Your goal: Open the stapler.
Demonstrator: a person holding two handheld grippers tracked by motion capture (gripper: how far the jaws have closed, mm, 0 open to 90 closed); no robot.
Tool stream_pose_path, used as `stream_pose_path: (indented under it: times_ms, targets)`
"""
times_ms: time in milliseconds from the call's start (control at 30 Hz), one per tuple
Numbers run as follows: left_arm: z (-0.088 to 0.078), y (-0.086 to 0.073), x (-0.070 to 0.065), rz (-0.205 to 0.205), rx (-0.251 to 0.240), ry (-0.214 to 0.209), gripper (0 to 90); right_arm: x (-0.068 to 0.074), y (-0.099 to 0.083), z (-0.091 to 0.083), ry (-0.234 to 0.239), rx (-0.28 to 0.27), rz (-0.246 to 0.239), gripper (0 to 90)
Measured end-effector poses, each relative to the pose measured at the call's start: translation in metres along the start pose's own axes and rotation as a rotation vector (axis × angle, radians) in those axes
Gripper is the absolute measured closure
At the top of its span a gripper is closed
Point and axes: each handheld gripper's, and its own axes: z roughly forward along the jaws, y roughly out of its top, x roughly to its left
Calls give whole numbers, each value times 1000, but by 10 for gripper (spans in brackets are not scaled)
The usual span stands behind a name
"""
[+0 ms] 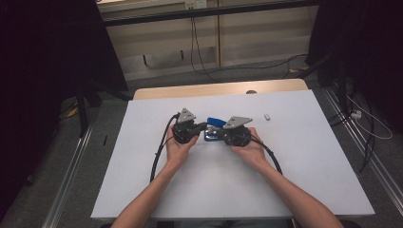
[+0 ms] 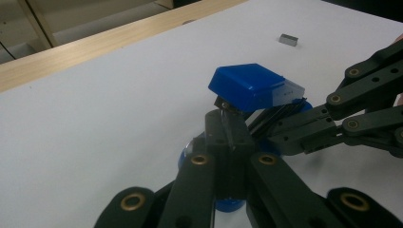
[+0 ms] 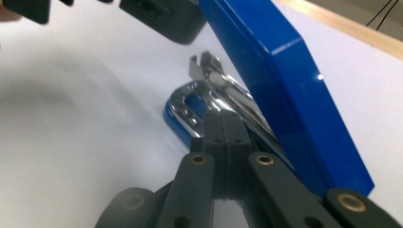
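Observation:
A blue stapler (image 1: 215,121) lies in the middle of the white table (image 1: 309,161) with its cover (image 2: 249,85) swung up off the base. My left gripper (image 1: 205,126) comes in from the left, jaws together, and its tips (image 2: 227,124) touch the dark part under the cover's front end. My right gripper (image 1: 216,135) reaches in from the right, also shut. In the right gripper view its tips (image 3: 225,122) rest against the metal staple rail (image 3: 223,85), above the chrome anvil (image 3: 187,109), with the blue cover (image 3: 285,95) beside it. Whether either pinches a part I cannot tell.
A small grey metal block (image 1: 267,116) (image 2: 288,40) lies on the table behind and to the right of the stapler. A wooden strip (image 1: 218,89) runs along the table's far edge. Black cables (image 1: 159,152) trail from both grippers toward the person.

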Motion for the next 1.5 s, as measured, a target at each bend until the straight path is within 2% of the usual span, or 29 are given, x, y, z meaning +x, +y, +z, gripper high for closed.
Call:
stream_pose_path:
  times_ms: [167,333,433,800,933,1300,1500]
  targets:
    - [0,1,-1,-1,1,4,900,2,3,-1,0,-52,16,900]
    - [0,1,-2,-2,-4,9,900,2,4,-1,-8,-85,40,900]
    - [0,2,-2,0,-8,5,900,2,5,-1,-17,-101,38,900]
    - [-2,4,-3,-7,-15,-4,900,6,9,2,-33,-105,39,900]
    - [-2,4,-3,-9,-13,-2,900,8,9,5,-36,-92,20,900]
    - [-3,6,-3,-11,-16,-15,900,6,8,7,-59,-105,28,900]
    - [-2,3,2,-27,-13,-13,900,6,7,9,-65,-101,19,900]
